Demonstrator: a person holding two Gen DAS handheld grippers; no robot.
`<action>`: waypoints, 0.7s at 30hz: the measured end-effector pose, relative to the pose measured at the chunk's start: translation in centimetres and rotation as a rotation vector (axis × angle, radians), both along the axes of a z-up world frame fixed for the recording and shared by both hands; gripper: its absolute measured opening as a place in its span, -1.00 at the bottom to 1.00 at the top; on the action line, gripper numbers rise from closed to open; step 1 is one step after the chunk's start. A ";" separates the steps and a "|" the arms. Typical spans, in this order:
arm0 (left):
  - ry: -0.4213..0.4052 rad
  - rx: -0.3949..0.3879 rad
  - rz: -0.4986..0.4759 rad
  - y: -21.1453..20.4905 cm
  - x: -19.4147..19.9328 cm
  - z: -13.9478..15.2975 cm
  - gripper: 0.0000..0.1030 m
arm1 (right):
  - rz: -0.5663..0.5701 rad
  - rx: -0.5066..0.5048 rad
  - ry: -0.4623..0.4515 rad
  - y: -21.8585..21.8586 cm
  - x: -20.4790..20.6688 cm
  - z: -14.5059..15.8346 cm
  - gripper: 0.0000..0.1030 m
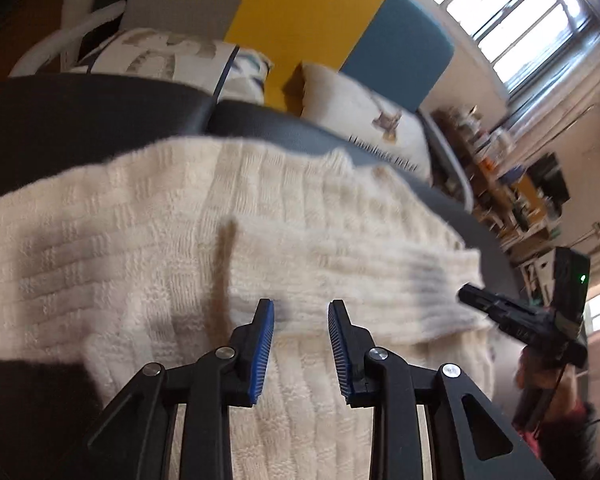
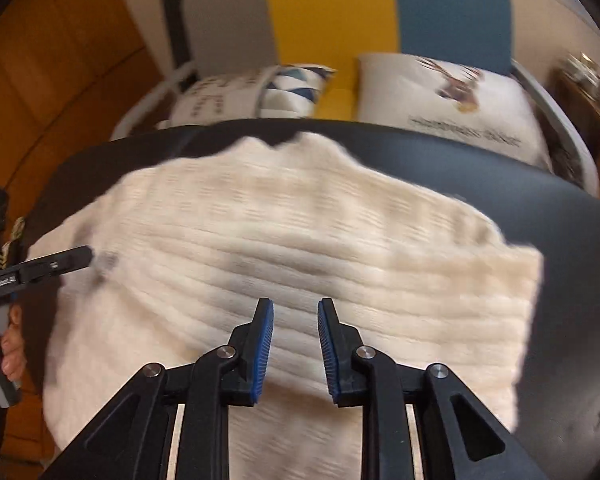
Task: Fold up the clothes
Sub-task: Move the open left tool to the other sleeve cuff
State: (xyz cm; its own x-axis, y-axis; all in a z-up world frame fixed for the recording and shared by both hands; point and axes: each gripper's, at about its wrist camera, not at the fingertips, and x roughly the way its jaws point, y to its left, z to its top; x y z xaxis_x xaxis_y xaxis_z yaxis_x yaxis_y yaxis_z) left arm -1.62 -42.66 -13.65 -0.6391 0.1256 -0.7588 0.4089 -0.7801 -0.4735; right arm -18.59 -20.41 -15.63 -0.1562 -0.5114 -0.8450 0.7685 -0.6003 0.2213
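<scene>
Cream knit sweater (image 1: 260, 220) is lying spread on the dark table (image 1: 80, 120), a flap folded over its middle. Left gripper (image 1: 301, 308) is hovering above it, jaws apart, gripping nothing. Right gripper (image 2: 295, 306) is doing likewise. Only the left view is catching the window (image 1: 520, 12); only the right view is showing the wooden wall (image 2: 60, 60)

You face a sofa (image 2: 332, 12) with grey, yellow and blue back panels, two printed cushions (image 2: 444, 96), a bright barred window (image 1: 512, 20) and cluttered shelves (image 1: 500, 184).
</scene>
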 end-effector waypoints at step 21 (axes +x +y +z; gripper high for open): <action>0.094 0.280 0.373 -8.4 13.3 -0.7 -0.18 | -0.001 -0.161 -0.123 -1.9 3.7 -0.9 -0.56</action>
State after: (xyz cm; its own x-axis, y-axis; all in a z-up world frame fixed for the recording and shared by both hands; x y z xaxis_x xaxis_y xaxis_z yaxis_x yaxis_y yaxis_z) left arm 11.69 -51.03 -14.39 -0.7438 0.0658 -0.6651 0.5818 -0.4259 -0.6929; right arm -14.94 -22.33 -16.56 -0.0577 -0.6413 -0.7651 0.7292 -0.5505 0.4065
